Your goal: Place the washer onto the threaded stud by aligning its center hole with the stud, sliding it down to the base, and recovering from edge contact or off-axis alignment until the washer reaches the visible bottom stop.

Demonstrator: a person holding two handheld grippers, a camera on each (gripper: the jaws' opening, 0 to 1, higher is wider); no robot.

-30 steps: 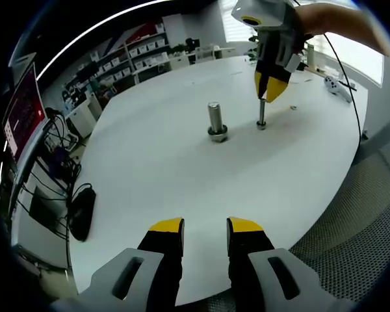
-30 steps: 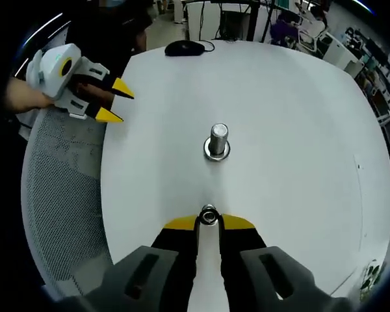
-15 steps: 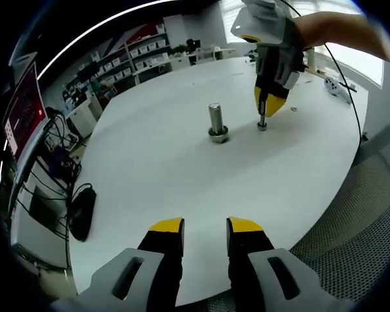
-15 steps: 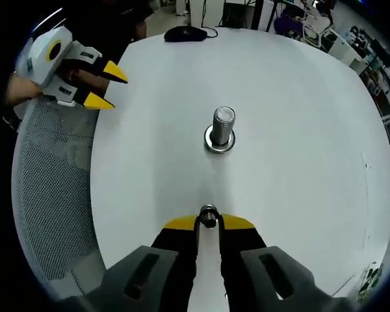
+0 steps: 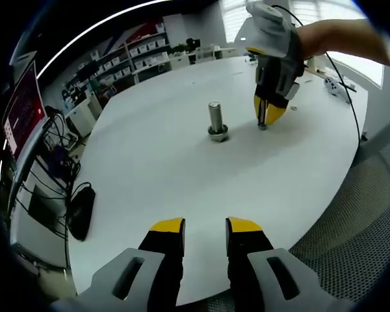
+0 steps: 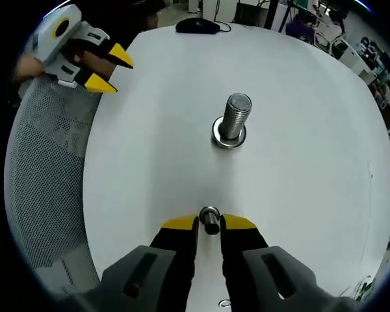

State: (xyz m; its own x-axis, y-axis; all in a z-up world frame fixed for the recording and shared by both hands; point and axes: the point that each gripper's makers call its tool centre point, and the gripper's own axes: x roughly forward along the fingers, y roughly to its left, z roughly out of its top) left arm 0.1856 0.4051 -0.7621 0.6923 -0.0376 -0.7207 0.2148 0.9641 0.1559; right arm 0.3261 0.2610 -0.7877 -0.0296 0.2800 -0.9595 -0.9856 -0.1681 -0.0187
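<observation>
**Small stud between the right jaws, big stud straight ahead**

Left gripper view: your left hand-held gripper (image 5: pixel 205 229) waits at the near edge of the white bench (image 5: pixel 149 169), jaws parted and holding nothing. Far across the bench the large threaded stud (image 5: pixel 215 120) stands upright on its base. Just to its right, your right hand-held gripper (image 5: pixel 270 112) points down over a thinner stud (image 5: pixel 262 120), with its jaws on both sides of it. The right one is clearly the nearer to the work.

Right gripper view: the jaws of the right hand-held gripper (image 6: pixel 209 223) stand close around the top of the small stud (image 6: pixel 210 220); I judge they grip it, but contact is hard to confirm. I cannot make out a separate washer here. The large stud (image 6: pixel 234 120) lies ahead and a little right, its long axis vertical, well apart from the jaws. The left hand-held gripper (image 6: pixel 104 68) hovers far left, open.
</observation>
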